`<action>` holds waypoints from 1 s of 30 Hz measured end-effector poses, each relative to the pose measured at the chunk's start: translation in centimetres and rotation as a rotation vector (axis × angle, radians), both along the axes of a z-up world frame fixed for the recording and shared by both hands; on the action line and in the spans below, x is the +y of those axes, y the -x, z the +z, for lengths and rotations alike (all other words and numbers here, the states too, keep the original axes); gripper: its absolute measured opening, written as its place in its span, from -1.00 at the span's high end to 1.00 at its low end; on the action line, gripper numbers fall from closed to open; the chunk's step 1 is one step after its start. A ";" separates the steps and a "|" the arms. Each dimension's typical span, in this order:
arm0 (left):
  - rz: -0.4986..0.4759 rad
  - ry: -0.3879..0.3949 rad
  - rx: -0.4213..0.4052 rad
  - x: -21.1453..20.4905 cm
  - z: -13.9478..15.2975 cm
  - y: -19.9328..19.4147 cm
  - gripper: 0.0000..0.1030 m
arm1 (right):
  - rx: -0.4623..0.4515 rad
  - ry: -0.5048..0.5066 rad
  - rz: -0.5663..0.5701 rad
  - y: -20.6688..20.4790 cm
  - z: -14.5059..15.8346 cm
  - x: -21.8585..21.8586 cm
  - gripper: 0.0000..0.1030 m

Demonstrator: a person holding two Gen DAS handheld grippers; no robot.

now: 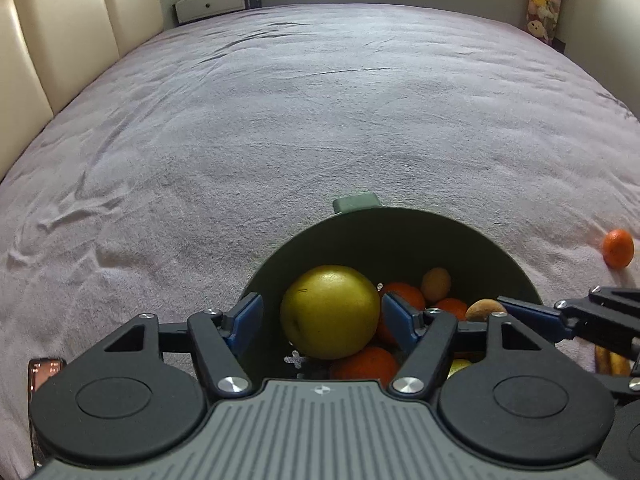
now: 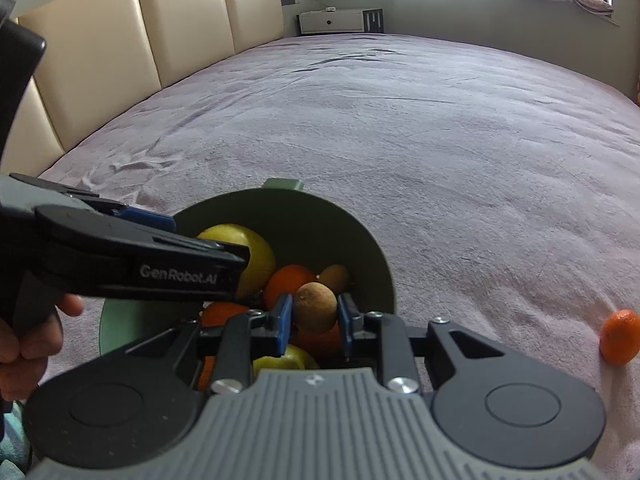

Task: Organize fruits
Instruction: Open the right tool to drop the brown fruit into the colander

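Note:
A dark green bowl (image 1: 400, 216) (image 2: 320, 208) sits on the pink bedspread and holds several oranges (image 1: 404, 294) (image 2: 288, 280) and a small tan fruit (image 1: 436, 284). A big yellow fruit (image 1: 330, 312) (image 2: 256, 252) lies on top of them. My left gripper (image 1: 322, 318) stands open around it, with a gap at the left pad. My right gripper (image 2: 315, 316) is shut on a small brown fruit (image 2: 316, 308) (image 1: 482, 309) just above the bowl's contents. One loose orange (image 1: 618, 249) (image 2: 619, 336) lies on the bed to the right of the bowl.
A cream padded headboard (image 2: 120, 52) runs along the left. A white bedside cabinet (image 1: 212, 4) stands at the far end and plush toys (image 1: 544, 0) at the far right. A hand (image 2: 32, 340) holds the left gripper's grip. The wide bedspread (image 1: 320, 120) stretches beyond the bowl.

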State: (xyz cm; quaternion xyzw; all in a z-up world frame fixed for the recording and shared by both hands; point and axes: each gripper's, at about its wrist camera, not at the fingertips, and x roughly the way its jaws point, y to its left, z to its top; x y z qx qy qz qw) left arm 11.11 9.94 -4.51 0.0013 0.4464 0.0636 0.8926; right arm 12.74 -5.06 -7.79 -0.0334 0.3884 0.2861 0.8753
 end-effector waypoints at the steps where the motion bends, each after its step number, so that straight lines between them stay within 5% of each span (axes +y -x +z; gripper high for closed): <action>1: 0.008 0.015 -0.001 0.3 0.1 0.1 -0.51 | 0.002 -0.002 0.004 0.1 -0.1 0.1 0.59; 9: 0.068 0.108 0.010 2.0 0.2 0.1 -0.14 | 0.026 -0.016 0.041 0.1 -0.7 1.3 0.59; 30: 0.062 0.098 0.030 1.1 0.7 0.6 -0.11 | 0.029 -0.016 0.044 0.5 -0.4 1.5 0.42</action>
